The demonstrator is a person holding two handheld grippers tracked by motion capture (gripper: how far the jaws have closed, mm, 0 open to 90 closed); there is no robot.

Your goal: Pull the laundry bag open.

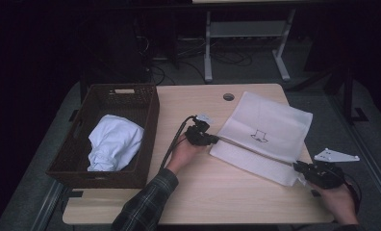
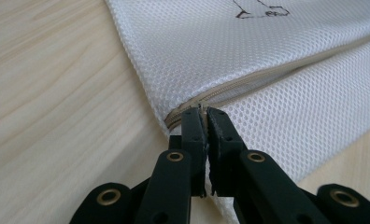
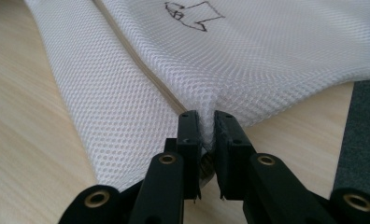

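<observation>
White mesh bag (image 1: 265, 137) between tongs: left tongs (image 1: 212, 140), right tongs (image 1: 298, 167) pinch ends.

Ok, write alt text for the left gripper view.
The left gripper's two black jaws are shut on the end of a beige zipper at the edge of a white mesh laundry bag. The bag lies flat on a light wooden table, a small black drawing near its top.
</observation>
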